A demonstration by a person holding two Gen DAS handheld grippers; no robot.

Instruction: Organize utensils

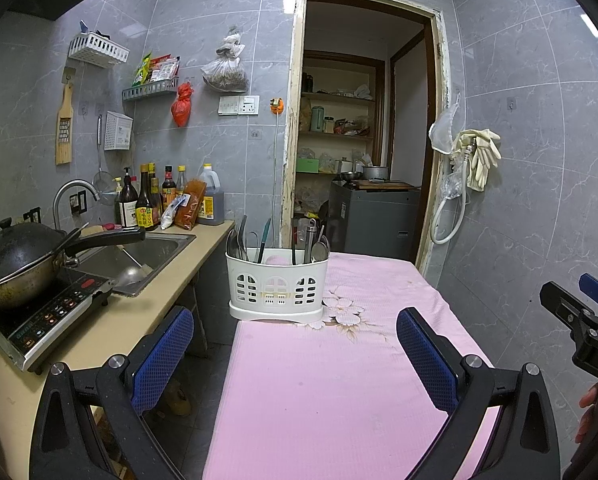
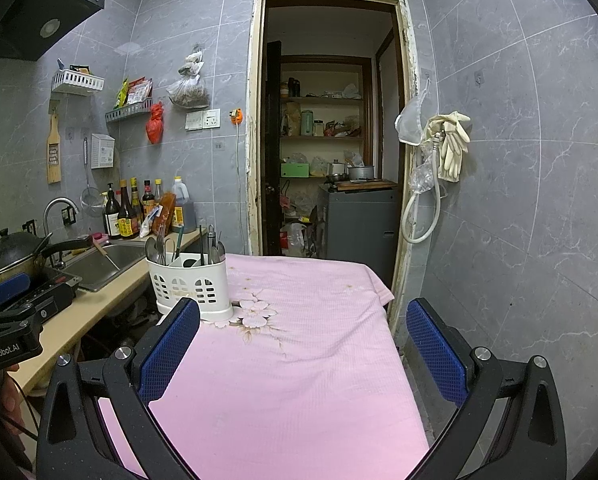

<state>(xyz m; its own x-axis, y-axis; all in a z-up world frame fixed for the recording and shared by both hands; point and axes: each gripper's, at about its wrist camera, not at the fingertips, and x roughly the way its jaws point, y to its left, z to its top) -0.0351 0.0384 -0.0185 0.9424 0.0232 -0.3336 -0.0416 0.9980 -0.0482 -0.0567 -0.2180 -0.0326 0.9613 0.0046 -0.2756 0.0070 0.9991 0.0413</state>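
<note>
Left wrist view: white holder (image 1: pixel 276 285) stands straight ahead of the left tool (image 1: pixel 295 354), utensils (image 1: pixel 315 242) upright; both tools wide open, empty.

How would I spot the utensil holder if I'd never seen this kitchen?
Find the table under the pink cloth. At its far left corner, nearest the sink, stands a white plastic caddy with arched window-like cutouts. It is the only thing on the cloth, and spoons and other utensils stick up from it.

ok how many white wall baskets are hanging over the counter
2. One slatted white basket hangs high on the left wall, above the wooden grater. A smaller white basket hangs lower, beside the strainer. The grey rack between them isn't counted.
</note>
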